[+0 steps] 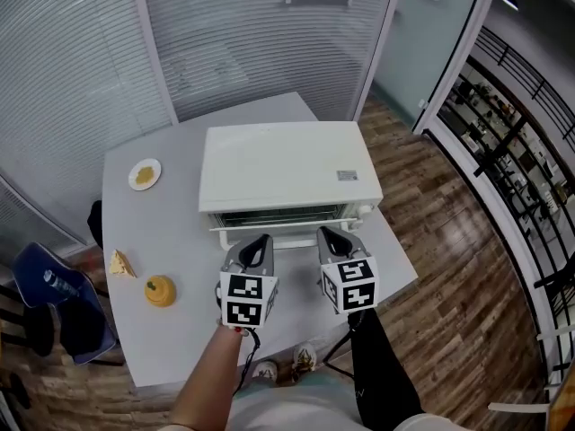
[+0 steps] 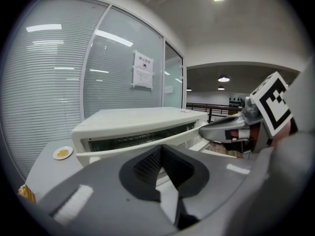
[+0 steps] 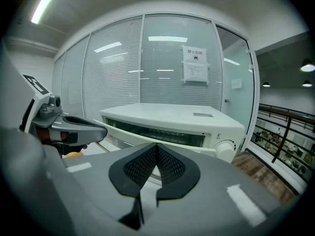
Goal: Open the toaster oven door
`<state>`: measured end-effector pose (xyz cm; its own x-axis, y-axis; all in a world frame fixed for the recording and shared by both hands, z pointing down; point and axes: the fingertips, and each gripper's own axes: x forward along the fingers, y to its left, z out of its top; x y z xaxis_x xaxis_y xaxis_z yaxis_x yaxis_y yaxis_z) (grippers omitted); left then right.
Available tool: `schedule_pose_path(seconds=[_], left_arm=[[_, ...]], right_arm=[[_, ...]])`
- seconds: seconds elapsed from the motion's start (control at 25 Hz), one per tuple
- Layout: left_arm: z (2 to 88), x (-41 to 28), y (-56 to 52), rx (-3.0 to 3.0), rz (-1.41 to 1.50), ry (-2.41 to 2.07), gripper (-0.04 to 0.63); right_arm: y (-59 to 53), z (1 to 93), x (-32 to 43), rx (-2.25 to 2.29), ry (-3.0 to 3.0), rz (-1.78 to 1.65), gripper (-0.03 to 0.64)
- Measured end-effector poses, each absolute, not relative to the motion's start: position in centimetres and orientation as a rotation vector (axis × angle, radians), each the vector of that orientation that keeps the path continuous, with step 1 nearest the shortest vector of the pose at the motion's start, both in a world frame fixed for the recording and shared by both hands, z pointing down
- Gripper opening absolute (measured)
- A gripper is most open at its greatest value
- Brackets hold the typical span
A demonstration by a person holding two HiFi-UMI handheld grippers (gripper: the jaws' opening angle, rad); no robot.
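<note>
Jaws of the left gripper [image 1: 260, 241] are together, empty, near the ajar door [image 1: 292, 233]. Toaster oven [image 1: 283, 164]: centred on table [image 1: 162, 241], long axis left-right, door facing the person. Right gripper [image 1: 331, 236]: jaws together, empty.

Lower part of toaster oven door [image 1: 287, 233] hidden; wall notice [image 3: 195, 65] print illegible.

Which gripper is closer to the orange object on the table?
Left. The left gripper is up and right of the orange object; the right gripper is farther right, beyond the left one.
</note>
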<state>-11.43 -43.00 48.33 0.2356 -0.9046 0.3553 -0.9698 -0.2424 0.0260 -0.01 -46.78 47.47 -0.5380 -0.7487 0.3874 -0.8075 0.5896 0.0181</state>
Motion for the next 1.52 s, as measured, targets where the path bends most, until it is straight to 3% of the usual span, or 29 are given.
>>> schedule_pose_path(seconds=[1.52], left_arm=[[59.7, -8.4, -31.0, 2.141, 0.49, -1.741, 0.058]], right_arm=[[-34.2, 59.0, 4.0, 1.297, -2.344, 0.377, 0.003]])
